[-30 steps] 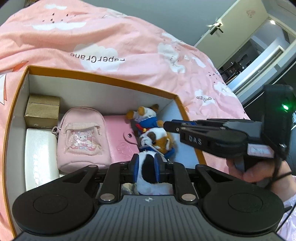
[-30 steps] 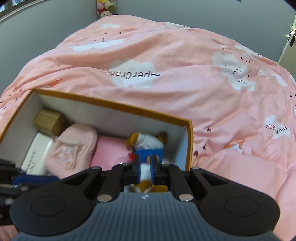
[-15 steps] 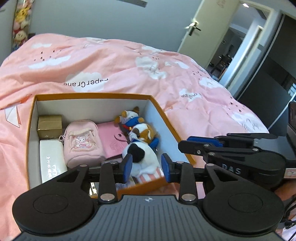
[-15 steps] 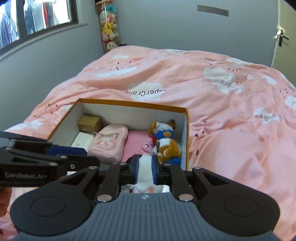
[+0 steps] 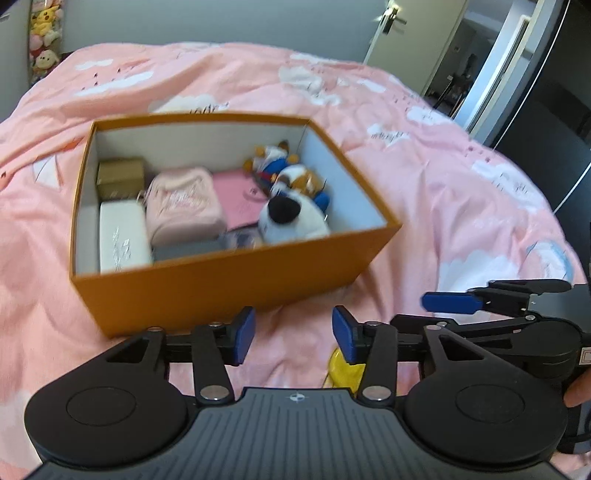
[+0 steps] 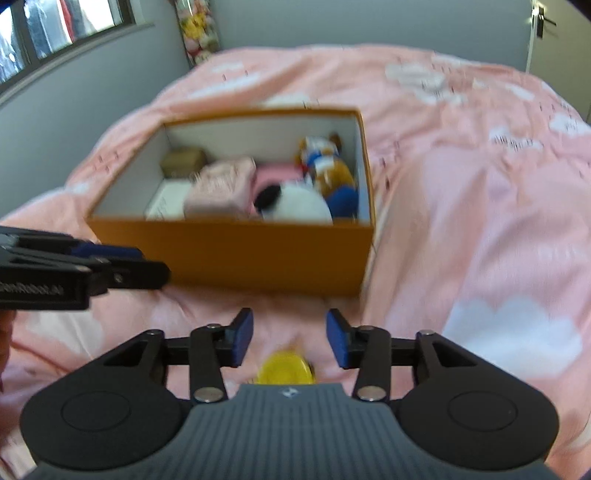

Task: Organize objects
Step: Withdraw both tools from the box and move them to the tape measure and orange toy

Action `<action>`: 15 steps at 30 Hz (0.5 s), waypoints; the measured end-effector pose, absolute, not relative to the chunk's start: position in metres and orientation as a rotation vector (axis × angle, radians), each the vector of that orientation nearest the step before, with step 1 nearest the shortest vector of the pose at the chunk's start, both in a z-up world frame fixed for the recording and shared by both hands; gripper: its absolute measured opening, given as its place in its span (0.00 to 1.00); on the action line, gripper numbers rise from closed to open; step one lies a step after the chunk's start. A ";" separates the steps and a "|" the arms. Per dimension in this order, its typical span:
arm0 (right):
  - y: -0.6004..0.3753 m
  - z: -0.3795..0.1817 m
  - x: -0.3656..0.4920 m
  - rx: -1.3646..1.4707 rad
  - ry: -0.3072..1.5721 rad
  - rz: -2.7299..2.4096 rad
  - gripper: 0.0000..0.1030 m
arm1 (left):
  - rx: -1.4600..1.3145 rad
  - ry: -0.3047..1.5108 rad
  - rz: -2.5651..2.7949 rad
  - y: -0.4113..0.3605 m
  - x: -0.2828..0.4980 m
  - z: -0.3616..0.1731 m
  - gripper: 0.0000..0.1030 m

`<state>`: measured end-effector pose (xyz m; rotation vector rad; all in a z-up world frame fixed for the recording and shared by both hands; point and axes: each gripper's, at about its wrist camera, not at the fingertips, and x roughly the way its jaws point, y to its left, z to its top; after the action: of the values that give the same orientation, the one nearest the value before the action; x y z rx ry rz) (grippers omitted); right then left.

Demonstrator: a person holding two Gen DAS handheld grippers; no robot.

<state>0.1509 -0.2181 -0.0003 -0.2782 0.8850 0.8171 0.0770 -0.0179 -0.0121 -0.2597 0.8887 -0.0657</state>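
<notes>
An orange box [image 5: 221, 277] [image 6: 258, 254] sits on the pink bed. Inside lie a black-and-white plush [image 5: 291, 218] [image 6: 295, 205], a brown plush dog [image 5: 299, 179] [image 6: 332, 173], a pink mini backpack [image 5: 183, 205] [image 6: 221, 188], a pink wallet [image 5: 240, 192], a white case [image 5: 123, 236] and a gold box [image 5: 120, 177]. My left gripper [image 5: 293, 338] hangs in front of the box, jaws opening, nothing between them. My right gripper [image 6: 290, 338] [image 5: 452, 301] is likewise opening and empty. A yellow object [image 6: 286, 371] [image 5: 343, 371] lies on the cover just below both.
The pink cloud-print duvet [image 5: 424, 184] covers the whole bed. A shelf of plush toys [image 5: 42, 40] stands in the far corner. A door [image 5: 406, 33] and dark doorway are at the right. A window [image 6: 55, 26] is on the left wall.
Both grippers let go of the black-and-white plush, which now lies in the box, and pulled back out of the box toward me while their jaws spread apart.
</notes>
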 end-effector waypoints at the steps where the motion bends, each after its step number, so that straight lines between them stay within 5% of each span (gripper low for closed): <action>1: -0.219 -0.006 0.149 -0.295 0.895 0.803 0.52 | -0.258 0.899 -0.061 -0.018 0.076 -0.016 0.52; 6: -0.221 -0.028 0.146 -0.322 0.973 0.778 0.64 | -0.267 0.964 -0.056 -0.018 0.072 -0.033 0.58; 15: -0.218 -0.055 0.141 -0.393 1.041 0.763 0.67 | -0.307 1.088 -0.050 -0.018 0.069 -0.061 0.58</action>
<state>0.1411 -0.2183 -0.0550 -0.3931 1.0414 0.7630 0.0689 -0.0179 -0.0610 -0.3070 1.0880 -0.0504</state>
